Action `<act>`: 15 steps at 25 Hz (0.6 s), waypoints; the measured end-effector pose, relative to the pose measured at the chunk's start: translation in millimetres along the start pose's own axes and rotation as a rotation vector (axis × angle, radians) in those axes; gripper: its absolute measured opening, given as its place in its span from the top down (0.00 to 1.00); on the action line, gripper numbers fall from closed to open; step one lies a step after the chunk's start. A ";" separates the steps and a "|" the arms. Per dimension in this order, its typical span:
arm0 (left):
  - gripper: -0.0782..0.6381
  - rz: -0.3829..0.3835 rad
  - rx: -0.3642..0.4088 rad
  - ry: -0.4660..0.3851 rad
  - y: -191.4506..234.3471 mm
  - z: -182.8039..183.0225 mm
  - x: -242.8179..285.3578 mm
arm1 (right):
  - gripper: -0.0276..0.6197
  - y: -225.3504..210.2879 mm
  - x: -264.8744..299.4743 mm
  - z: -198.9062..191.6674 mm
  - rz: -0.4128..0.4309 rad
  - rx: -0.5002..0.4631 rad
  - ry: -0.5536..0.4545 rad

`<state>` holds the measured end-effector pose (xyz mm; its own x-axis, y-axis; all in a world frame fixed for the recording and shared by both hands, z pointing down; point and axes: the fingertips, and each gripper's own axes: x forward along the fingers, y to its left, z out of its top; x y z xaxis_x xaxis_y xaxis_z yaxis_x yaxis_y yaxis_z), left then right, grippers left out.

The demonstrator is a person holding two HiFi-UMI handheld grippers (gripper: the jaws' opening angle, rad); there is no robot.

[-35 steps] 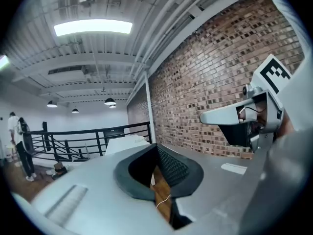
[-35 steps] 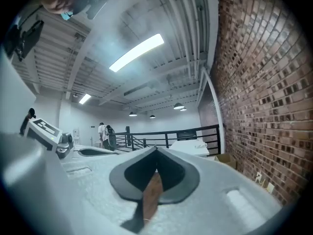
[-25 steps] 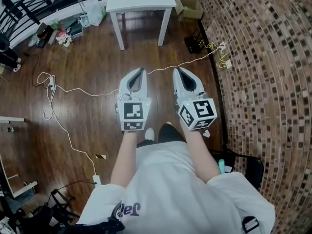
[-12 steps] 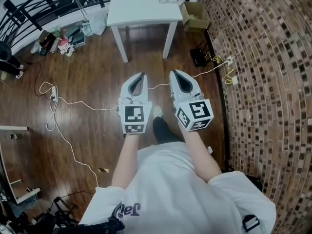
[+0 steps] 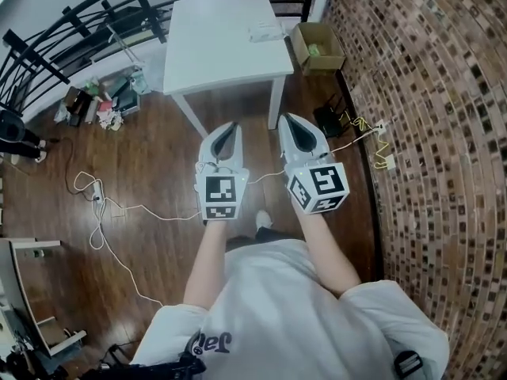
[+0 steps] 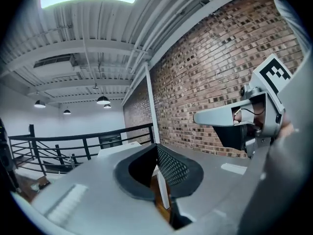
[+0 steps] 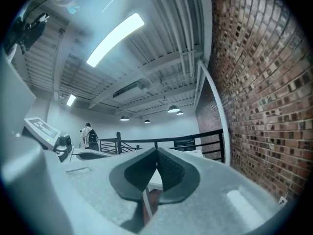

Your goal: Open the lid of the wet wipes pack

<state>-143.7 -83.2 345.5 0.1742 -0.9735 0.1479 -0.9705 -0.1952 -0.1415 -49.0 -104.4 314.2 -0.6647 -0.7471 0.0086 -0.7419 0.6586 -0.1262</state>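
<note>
A pale flat pack [image 5: 264, 32], seemingly the wet wipes, lies near the far right corner of a white table [image 5: 214, 50] ahead of me. Both grippers hang side by side in the air above the wooden floor, well short of the table. My left gripper [image 5: 230, 127] is shut with nothing in it, its tips meeting in the left gripper view [image 6: 156, 147]. The right gripper [image 5: 286, 119] is shut and empty too, jaws closed in its own view [image 7: 156, 152]. Neither gripper view shows the pack.
A brick wall [image 5: 428, 133] runs along the right. An open cardboard box [image 5: 317, 47] and a black item [image 5: 329, 121] sit by the table's right legs. A black railing [image 5: 87, 18] is at the back left, clutter [image 5: 99, 101] below it. White cables [image 5: 103, 212] trail over the floor.
The person has walked forward: the table has come nearer and sits lower in the head view. Both grippers stay shut and side by side.
</note>
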 end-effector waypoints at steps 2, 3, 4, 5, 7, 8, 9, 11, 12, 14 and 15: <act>0.87 -0.002 -0.004 0.029 4.5 -10.2 21.7 | 0.97 -15.7 17.7 -13.0 0.002 0.034 0.033; 0.87 -0.002 -0.008 0.040 6.7 -14.1 31.9 | 0.97 -21.7 25.5 -19.1 0.005 0.045 0.049; 0.87 -0.002 -0.010 0.047 8.8 -16.3 41.9 | 0.97 -27.2 33.0 -23.8 0.008 0.049 0.062; 0.87 -0.003 -0.010 0.050 11.3 -16.9 52.3 | 0.97 -32.5 41.2 -26.8 0.008 0.049 0.071; 0.87 -0.009 -0.009 0.045 18.3 -14.1 74.5 | 0.97 -42.9 61.4 -28.3 0.007 0.047 0.077; 0.87 -0.013 -0.009 0.041 22.8 -12.3 86.1 | 0.97 -47.3 73.0 -28.0 0.008 0.045 0.077; 0.87 -0.018 -0.010 0.037 27.7 -11.2 97.9 | 0.97 -51.0 84.8 -27.8 0.009 0.041 0.078; 0.87 -0.029 -0.016 0.037 38.3 -12.9 122.8 | 0.97 -57.8 108.3 -30.0 0.012 0.031 0.085; 0.87 -0.034 -0.021 0.039 43.7 -15.1 136.8 | 0.97 -62.3 120.2 -32.3 0.012 0.027 0.092; 0.87 -0.045 -0.033 0.040 54.0 -19.8 169.3 | 0.97 -75.8 144.4 -38.4 0.007 0.021 0.107; 0.87 -0.052 -0.040 0.039 59.2 -21.8 187.4 | 0.97 -84.8 157.2 -41.8 0.001 0.018 0.115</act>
<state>-172.1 -274.6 386.3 0.2183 -0.9567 0.1925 -0.9664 -0.2394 -0.0933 -94.3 -273.9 367.7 -0.6722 -0.7303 0.1217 -0.7399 0.6571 -0.1440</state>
